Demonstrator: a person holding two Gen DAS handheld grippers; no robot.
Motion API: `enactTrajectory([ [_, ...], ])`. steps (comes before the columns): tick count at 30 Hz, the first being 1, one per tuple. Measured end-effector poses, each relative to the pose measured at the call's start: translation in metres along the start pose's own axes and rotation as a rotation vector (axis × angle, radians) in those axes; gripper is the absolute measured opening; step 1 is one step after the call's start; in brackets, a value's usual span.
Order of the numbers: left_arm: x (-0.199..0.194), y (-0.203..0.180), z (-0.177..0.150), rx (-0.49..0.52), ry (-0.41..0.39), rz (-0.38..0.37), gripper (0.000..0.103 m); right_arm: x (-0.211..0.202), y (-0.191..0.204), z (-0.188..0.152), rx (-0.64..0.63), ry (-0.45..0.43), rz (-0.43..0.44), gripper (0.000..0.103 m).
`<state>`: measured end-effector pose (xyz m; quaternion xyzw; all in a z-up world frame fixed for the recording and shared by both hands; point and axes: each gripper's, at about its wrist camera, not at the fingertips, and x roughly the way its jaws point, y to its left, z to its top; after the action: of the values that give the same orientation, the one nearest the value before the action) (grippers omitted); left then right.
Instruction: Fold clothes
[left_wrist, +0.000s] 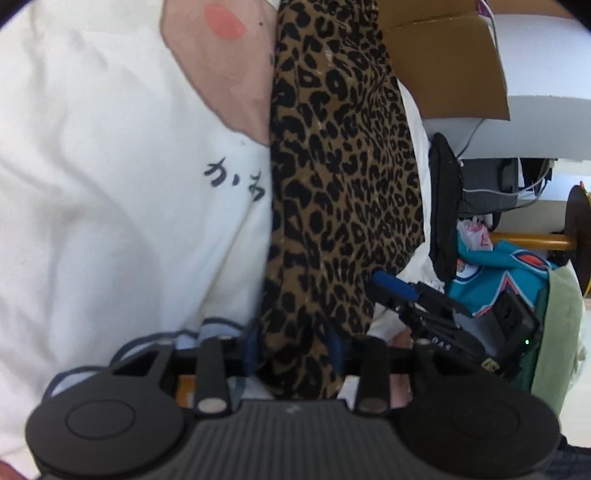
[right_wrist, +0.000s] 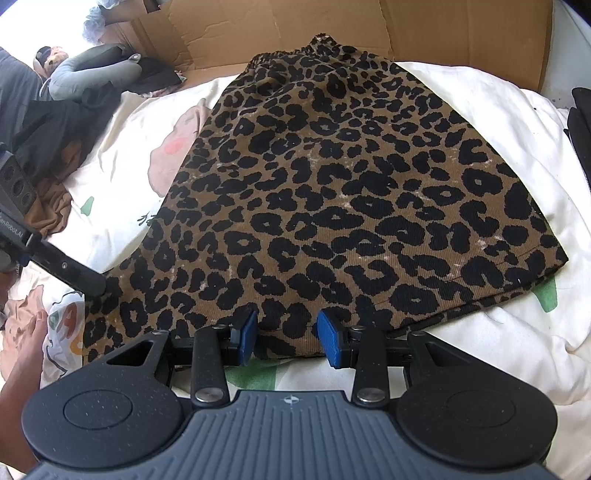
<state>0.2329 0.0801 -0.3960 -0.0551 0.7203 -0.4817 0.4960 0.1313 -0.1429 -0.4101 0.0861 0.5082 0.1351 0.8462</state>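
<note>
Right tongs (right_wrist: 286, 338) angled down, straddling leopard skirt (right_wrist: 332, 192)

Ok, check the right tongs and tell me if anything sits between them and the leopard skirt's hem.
Nothing visible does. The right tongs stand open right at the near hem of the leopard skirt, the fabric lying between the blue pads. The left tongs sit at the skirt's left corner, clear of that gap.
</note>
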Motion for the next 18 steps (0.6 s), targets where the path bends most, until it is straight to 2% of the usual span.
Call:
enactTrajectory([
  [5,0.018,0.001,-0.003,-0.062,0.015,0.01,0.04,0.0,0.0,0.0,0.001,0.001,0.002,0.043],
  [9,0.025,0.001,-0.014,-0.082,0.072,0.003,0.029,0.0,-0.001,0.0,0.003,0.0,0.006,0.043],
  [12,0.029,0.002,-0.024,-0.101,0.098,-0.001,0.026,0.0,-0.001,0.0,0.005,-0.001,0.007,0.043],
  [18,0.033,-0.004,-0.029,-0.105,0.077,0.041,0.026,-0.002,-0.001,-0.001,0.009,-0.002,0.008,0.043],
])
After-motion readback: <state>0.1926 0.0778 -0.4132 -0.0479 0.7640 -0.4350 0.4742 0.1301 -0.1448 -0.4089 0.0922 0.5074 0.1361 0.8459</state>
